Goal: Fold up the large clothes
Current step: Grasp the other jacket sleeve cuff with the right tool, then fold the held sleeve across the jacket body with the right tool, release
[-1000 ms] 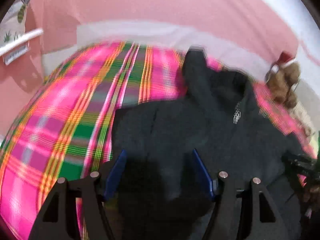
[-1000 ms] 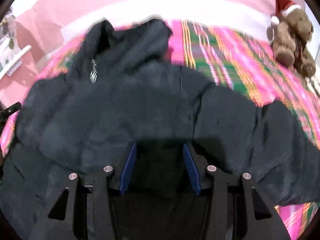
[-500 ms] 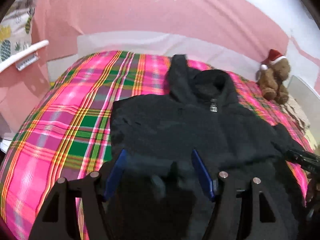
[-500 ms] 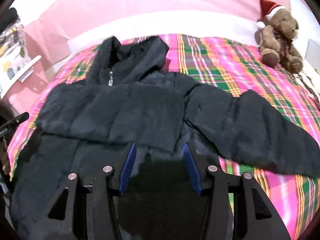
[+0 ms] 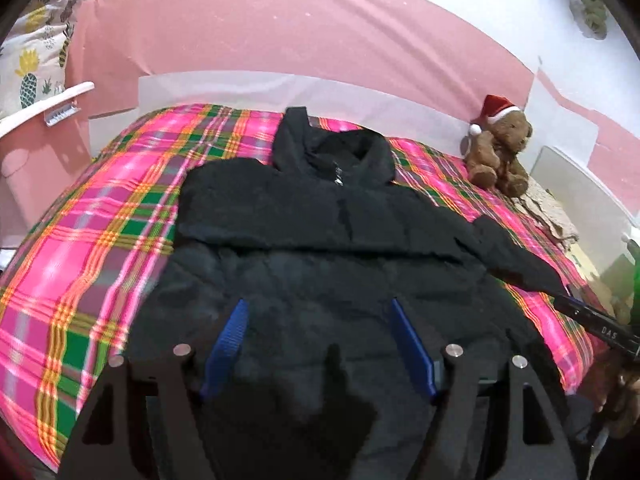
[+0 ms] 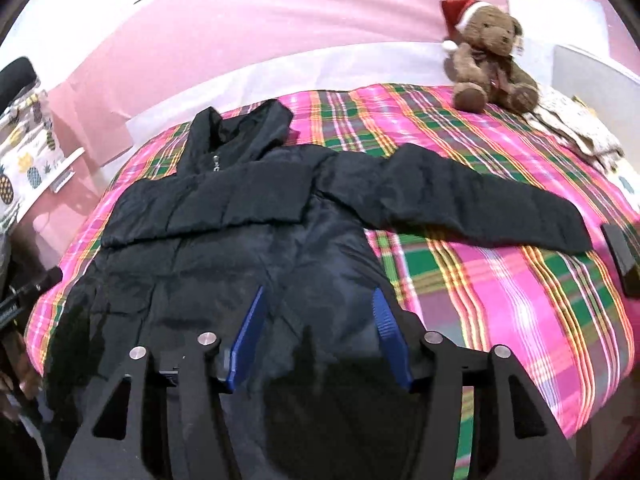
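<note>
A black padded hooded jacket point(image 5: 320, 248) lies front up on a pink and green plaid bedspread point(image 5: 92, 240). Its left sleeve is folded across the chest point(image 6: 208, 208). Its right sleeve point(image 6: 472, 204) stretches out to the right on the spread. My left gripper point(image 5: 318, 308) is open and empty above the jacket's lower body. My right gripper point(image 6: 318, 296) is open and empty above the jacket's lower right part. The other gripper's black tip shows at the right edge of the left wrist view point(image 5: 600, 328).
A teddy bear point(image 6: 488, 60) with a red Santa hat sits at the bed's far right corner by the pink headboard point(image 5: 280, 40). A dark flat object point(image 6: 622, 256) lies at the right bedside. A pineapple-print cushion point(image 5: 36, 48) is at far left.
Both grippers have pulled back and risen away from the jacket. The folded sleeve now lies flat across the chest, and more of the bed shows.
</note>
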